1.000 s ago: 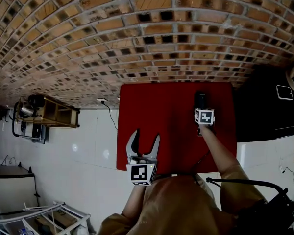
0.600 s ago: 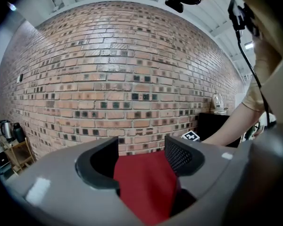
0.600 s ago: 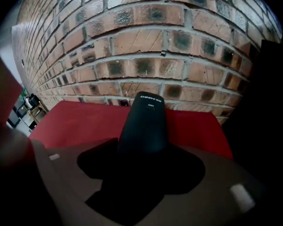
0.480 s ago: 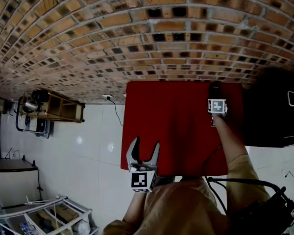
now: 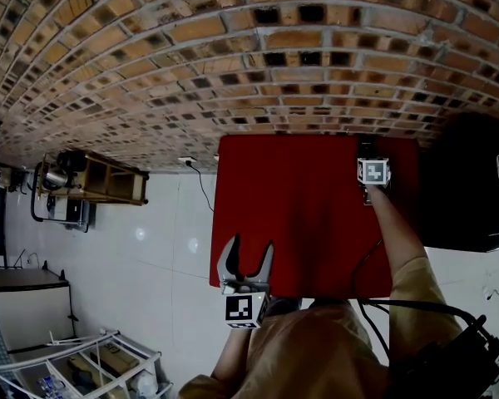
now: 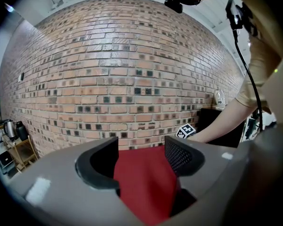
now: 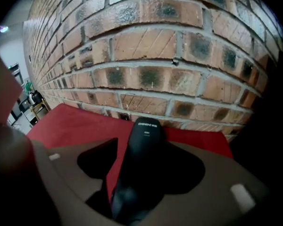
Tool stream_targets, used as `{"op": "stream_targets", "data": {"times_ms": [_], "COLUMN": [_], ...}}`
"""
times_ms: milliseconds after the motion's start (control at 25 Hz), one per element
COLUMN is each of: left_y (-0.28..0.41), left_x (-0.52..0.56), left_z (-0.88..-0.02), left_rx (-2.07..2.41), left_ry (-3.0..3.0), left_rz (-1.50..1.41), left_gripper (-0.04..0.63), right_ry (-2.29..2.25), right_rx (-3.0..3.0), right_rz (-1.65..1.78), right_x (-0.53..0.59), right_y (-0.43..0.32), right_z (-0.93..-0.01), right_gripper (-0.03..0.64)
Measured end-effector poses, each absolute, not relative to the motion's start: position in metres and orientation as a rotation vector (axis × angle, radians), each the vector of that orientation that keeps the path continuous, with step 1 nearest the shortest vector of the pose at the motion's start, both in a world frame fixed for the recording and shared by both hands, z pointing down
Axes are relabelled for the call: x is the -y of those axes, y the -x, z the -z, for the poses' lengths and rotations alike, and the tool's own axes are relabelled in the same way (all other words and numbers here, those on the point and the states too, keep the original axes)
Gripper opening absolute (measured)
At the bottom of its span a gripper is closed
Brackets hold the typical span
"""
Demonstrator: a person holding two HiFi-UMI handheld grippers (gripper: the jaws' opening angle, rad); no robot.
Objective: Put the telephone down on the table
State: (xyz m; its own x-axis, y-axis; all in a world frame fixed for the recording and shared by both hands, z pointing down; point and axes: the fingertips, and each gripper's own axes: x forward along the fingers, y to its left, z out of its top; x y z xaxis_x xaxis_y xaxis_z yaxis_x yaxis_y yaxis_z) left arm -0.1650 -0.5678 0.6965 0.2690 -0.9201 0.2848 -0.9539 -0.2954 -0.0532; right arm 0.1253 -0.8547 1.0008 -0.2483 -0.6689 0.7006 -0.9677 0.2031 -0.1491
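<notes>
A black telephone handset [image 7: 142, 147] is clamped between the jaws of my right gripper [image 7: 141, 169], its top end pointing at the brick wall. In the head view the right gripper [image 5: 367, 150] is over the far right corner of the red table [image 5: 299, 214], close to the wall, and the telephone [image 5: 366, 145] shows only as a dark tip beyond the marker cube. Whether the telephone touches the table I cannot tell. My left gripper [image 5: 249, 252] stands open with nothing in it at the table's near edge. In the left gripper view its jaws [image 6: 141, 152] frame only the red table [image 6: 144, 182].
A brick wall [image 5: 258, 65] runs along the table's far edge. A black cabinet [image 5: 466, 189] stands right of the table. On the white tiled floor to the left are a wooden shelf [image 5: 91, 185] and a cable [image 5: 201, 191].
My right gripper has carried the telephone rightward and toward the wall, to the table's far right corner. The left gripper has stayed open and drifted slightly toward the near edge.
</notes>
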Motion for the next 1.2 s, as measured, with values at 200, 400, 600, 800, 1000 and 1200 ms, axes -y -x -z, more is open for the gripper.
{"op": "stream_targets", "data": {"times_ms": [200, 400, 600, 800, 1000, 1200], "left_y": [0.156, 0.14, 0.123, 0.108, 0.105, 0.101], "left_x": [0.574, 0.576, 0.588, 0.592, 0.59, 0.584], "left_z": [-0.672, -0.641, -0.606, -0.579, -0.551, -0.54], "left_rx": [1.79, 1.75, 1.761, 1.731, 1.73, 1.738], "left_ry": [-2.478, -2.524, -2.634, -2.69, -2.725, -2.748], "left_rz": [-0.303, -0.235, -0.019, 0.073, 0.13, 0.151], "left_gripper": [0.293, 0.293, 0.293, 0.293, 0.293, 0.293], "right_ry": [-1.546, -1.618, -1.695, -1.769, -1.862, -1.92], "right_rx": [2.058, 2.204, 2.449, 2.676, 2.819, 2.834], "right_rz": [-0.771, -0.75, -0.594, -0.259, 0.077, 0.097], "right_x": [0.844, 0.809, 0.756, 0.685, 0.623, 0.59], "right_y": [-0.131, -0.141, -0.136, -0.121, -0.112, -0.106], "right_z": [-0.966, -0.896, -0.786, -0.661, -0.556, -0.535], "right_gripper": [0.301, 0.301, 0.298, 0.282, 0.322, 0.471]}}
